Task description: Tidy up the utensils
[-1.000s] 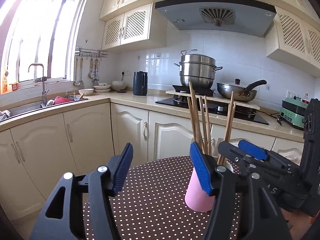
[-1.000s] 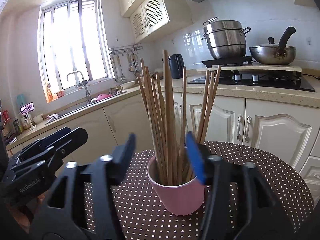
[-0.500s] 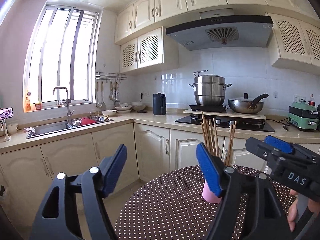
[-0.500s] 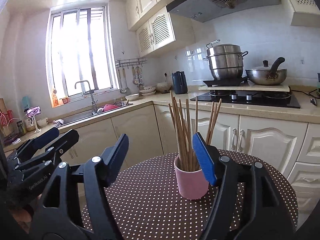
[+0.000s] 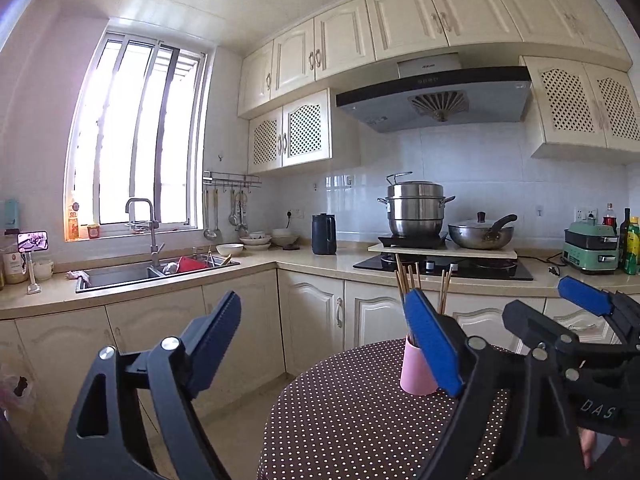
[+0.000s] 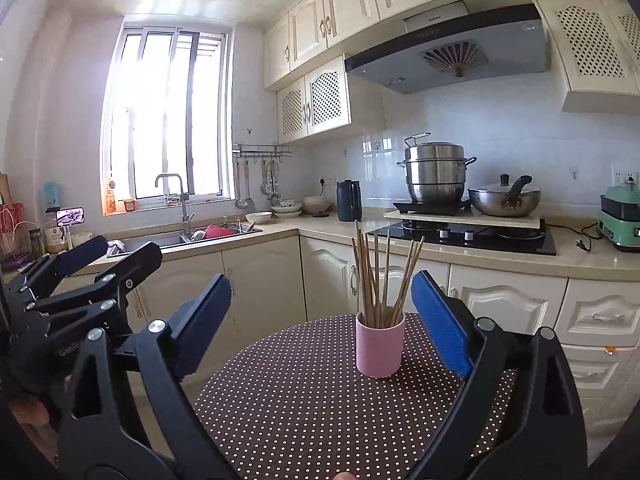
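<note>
A: Left wrist view, status?

B: The left gripper (image 5: 322, 344) has its jaws apart and opening, with nothing between the pads. The pink cup (image 5: 416, 368) stands upright on the polka-dot desk (image 5: 360, 420), partly hidden behind the gripper's right-hand blue pad. The wooden chopsticks (image 5: 408, 280) stand in the cup, tips up. The right gripper (image 5: 560, 308) shows at the frame's right edge, jaws apart, clear of the cup.

A: Right wrist view?

B: The right gripper (image 6: 320, 320) is also spread wide and opening. The pink cup (image 6: 380, 348) appears between its pads in the picture but sits well beyond them on the desk (image 6: 300, 400); no contact. The chopsticks (image 6: 380, 276) fan out above the rim, all gathered in the one cup. The left gripper (image 6: 100, 256) is at the left edge, empty.

A: Step in hand?

B: Judged as release and retreat: both grippers are empty and stand away from the cup, and no loose utensil is visible on the desk. The task looks at or near completion.

A: Next move requirement?

B: If further utensils exist outside the views, locate one, align the open jaws across its shaft and close. Otherwise, keep both grippers clear of the cup; it is tall-loaded and would likely tip if nudged at the chopsticks
</note>
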### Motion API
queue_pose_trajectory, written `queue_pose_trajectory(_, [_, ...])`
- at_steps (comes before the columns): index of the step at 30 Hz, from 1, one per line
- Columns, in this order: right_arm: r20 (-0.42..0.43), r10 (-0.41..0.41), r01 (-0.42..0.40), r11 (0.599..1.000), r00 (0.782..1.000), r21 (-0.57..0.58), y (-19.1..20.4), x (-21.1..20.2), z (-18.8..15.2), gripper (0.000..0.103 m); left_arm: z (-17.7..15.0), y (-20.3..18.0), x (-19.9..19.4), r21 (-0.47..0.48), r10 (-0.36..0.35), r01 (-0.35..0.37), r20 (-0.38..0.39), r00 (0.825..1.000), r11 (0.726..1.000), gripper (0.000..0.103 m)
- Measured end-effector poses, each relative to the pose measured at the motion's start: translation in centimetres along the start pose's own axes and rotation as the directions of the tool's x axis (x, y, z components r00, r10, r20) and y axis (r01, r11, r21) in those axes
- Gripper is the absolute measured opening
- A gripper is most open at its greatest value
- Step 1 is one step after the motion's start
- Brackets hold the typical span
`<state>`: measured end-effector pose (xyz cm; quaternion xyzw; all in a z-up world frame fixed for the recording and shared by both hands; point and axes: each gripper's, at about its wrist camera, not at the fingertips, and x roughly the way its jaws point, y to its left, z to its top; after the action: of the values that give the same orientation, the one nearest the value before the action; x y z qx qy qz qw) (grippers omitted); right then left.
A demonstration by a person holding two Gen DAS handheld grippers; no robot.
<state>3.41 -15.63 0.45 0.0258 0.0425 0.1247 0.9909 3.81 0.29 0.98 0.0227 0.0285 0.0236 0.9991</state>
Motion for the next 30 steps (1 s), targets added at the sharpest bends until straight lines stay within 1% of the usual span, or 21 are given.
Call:
queue_pose_trajectory(4, [0.024, 0.023, -0.024, 1.000, 0.999, 0.015, 0.5, -1.4, 0.5, 0.092, 0.4, 0.1, -1.9, 0.004, 0.009, -0.009, 0.027, 1.000, 1.000, 0.085])
queue_pose_trajectory(6, [0.036, 0.012, -0.012, 1.000, 0.999, 0.004, 0.8, -1.9, 0.7, 0.093, 0.5, 0.2, -2.6, 0.009, 0.014, -0.014, 0.041, 0.999, 1.000, 0.086])
queue_pose_trajectory(8, [0.047, 0.023, -0.023, 1.000, 0.999, 0.006, 0.9, -2.4, 0.8, 0.093, 0.8, 0.3, -3.2, 0.000, 0.010, -0.010, 0.049, 0.999, 1.000, 0.087])
queue_pose_trajectory(11, [0.057, 0.028, -0.029, 1.000, 0.998, 0.005, 1.1, -2.8, 0.9, 0.093, 1.2, 0.7, -3.4, -0.006, 0.014, -0.013, 0.057, 0.998, 1.000, 0.087])
queue_pose_trajectory(17, [0.086, 0.010, -0.007, 1.000, 0.996, -0.027, 1.6, -3.7, 1.3, 0.093, 1.5, 0.5, -3.9, 0.003, 0.034, -0.035, 0.081, 0.996, 0.999, 0.087])
queue_pose_trajectory(30, [0.091, -0.004, 0.007, 0.999, 0.996, -0.032, 1.6, -4.0, 1.4, 0.093, 1.4, 0.0, -4.1, 0.014, 0.036, -0.038, 0.095, 0.995, 0.999, 0.087])
